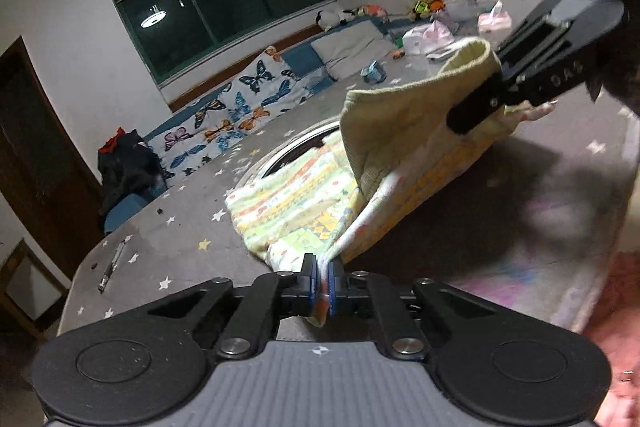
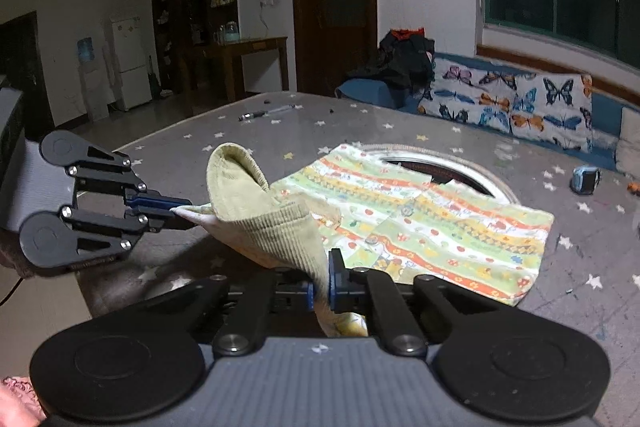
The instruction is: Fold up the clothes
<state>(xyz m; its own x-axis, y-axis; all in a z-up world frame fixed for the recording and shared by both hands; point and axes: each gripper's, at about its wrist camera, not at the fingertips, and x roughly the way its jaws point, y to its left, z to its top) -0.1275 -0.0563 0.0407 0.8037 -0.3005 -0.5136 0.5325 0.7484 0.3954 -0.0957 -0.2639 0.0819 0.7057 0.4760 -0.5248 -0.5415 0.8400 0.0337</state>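
A small patterned garment (image 2: 432, 223) with yellow, green and orange stripes and a pale yellow ribbed waistband (image 2: 272, 227) lies partly on the grey star-print surface (image 2: 240, 131). My right gripper (image 2: 322, 283) is shut on the waistband edge and lifts it. My left gripper (image 1: 323, 281) is shut on another edge of the garment (image 1: 304, 203). In the left wrist view the right gripper (image 1: 480, 107) holds the raised waistband (image 1: 404, 107) above the surface. In the right wrist view the left gripper (image 2: 180, 209) shows at the left, pinching the cloth. The near half hangs lifted between them.
A round opening with a white rim (image 2: 440, 167) lies under the garment's far edge. A pen (image 2: 264, 113) lies far on the surface, also in the left wrist view (image 1: 112, 267). A butterfly-print cushion (image 2: 512, 99), dark clothes (image 2: 404, 59) and a blue small object (image 2: 585, 179) lie beyond.
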